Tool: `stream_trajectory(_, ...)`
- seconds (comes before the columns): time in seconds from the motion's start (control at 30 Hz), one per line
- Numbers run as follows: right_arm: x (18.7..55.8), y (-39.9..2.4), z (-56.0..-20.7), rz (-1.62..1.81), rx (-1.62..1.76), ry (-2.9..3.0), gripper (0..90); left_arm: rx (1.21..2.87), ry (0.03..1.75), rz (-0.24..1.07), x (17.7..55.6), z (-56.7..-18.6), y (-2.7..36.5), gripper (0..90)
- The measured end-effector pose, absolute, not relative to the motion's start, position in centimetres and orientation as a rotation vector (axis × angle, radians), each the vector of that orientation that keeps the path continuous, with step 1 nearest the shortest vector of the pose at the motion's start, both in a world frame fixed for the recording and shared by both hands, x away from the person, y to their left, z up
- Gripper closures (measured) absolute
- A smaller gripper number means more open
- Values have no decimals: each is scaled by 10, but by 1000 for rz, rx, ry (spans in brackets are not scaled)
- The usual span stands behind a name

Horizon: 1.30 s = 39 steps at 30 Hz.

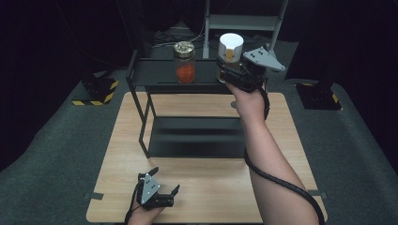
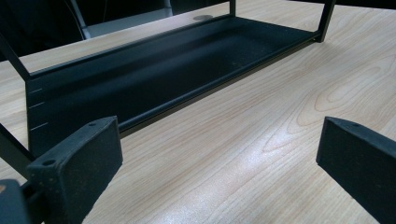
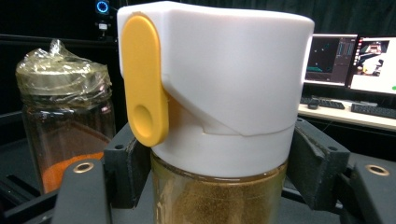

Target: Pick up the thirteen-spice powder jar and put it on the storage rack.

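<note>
On the rack's top shelf, the white-capped jar stands right of the foil-lidded jar.

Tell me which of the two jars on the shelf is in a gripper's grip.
The jar with the white cap and yellow tab, full of brown powder, clamped by the right hand-held gripper. The other jar, with orange powder and a wrapped gold lid, stands free beside it.
</note>
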State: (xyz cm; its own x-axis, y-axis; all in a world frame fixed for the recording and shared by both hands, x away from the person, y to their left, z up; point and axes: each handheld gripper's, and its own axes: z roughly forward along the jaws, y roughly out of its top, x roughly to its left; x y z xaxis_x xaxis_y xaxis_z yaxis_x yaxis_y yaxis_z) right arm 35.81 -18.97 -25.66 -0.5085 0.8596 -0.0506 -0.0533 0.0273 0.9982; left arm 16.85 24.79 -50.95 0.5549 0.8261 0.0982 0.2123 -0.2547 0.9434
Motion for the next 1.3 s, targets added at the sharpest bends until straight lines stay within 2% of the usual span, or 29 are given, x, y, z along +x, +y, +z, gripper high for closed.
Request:
stream_trajectory(0.97,362,-188,-263,1592,831,1559,291,1759,862,742,169,-510,249,5)
stream_trajectory(1.3,362,-186,-263,1585,856,1562,215,1758,860,741,169,-510,249,5)
